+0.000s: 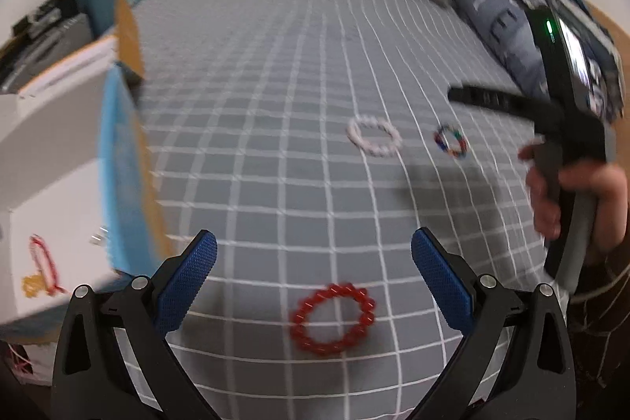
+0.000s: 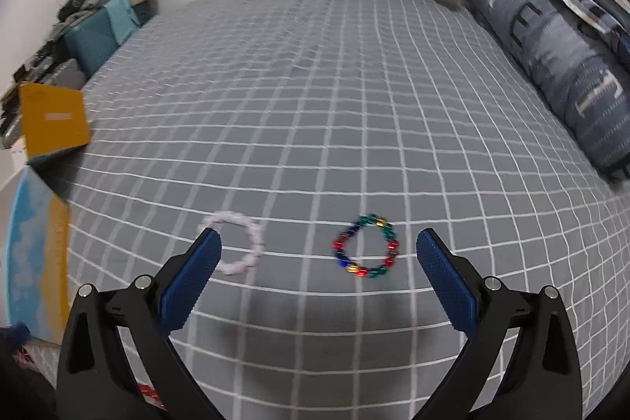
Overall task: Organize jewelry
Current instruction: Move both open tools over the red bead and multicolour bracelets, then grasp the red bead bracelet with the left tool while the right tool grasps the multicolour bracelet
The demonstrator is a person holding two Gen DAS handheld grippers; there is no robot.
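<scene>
Bracelets lie apart on grey checked bedspread [image 2: 315, 85]; pillow [image 2: 551, 58] behind; both claws gape.

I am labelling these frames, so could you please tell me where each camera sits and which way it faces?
Left wrist: on the left gripper, facing along its open fingers over the bed at the red bracelet; the right hand shows.
Right wrist: on the right gripper, open, facing the multicolour bracelet.
Shared: white bracelet, multicolour bracelet, box.

No legible text or labels.
</scene>
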